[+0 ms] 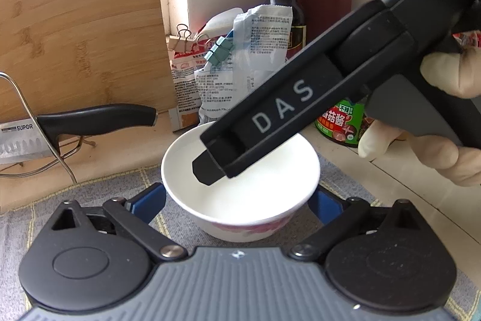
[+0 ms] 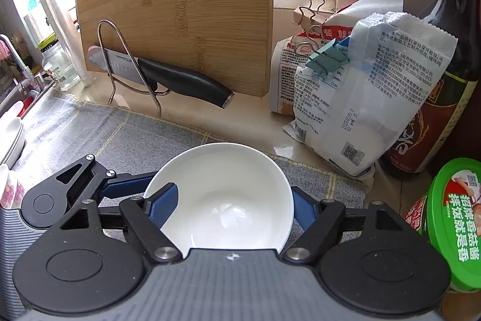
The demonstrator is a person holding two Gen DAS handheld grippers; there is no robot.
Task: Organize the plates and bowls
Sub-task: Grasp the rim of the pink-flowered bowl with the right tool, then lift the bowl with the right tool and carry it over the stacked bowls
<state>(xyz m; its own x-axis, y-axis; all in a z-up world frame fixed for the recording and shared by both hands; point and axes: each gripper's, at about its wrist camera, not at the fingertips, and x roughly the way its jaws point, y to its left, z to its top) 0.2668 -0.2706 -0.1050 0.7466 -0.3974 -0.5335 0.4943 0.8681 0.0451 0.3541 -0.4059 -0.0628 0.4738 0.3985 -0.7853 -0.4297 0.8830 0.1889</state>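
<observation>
Bowl (image 2: pixel 228 185) — white, empty — pinched by right tongs (image 2: pixel 234 209); left tongs (image 1: pixel 236 205) straddle it, contact unclear.

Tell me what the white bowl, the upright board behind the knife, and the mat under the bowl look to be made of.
White bowl: likely glazed ceramic; glossy, with bright reflections inside and a pink pattern outside.
Board: bamboo or laminated wood; tan strips with darker node marks, matte.
Mat: woven fabric, it seems; grey heathered texture with pale grid lines, no sheen.
</observation>
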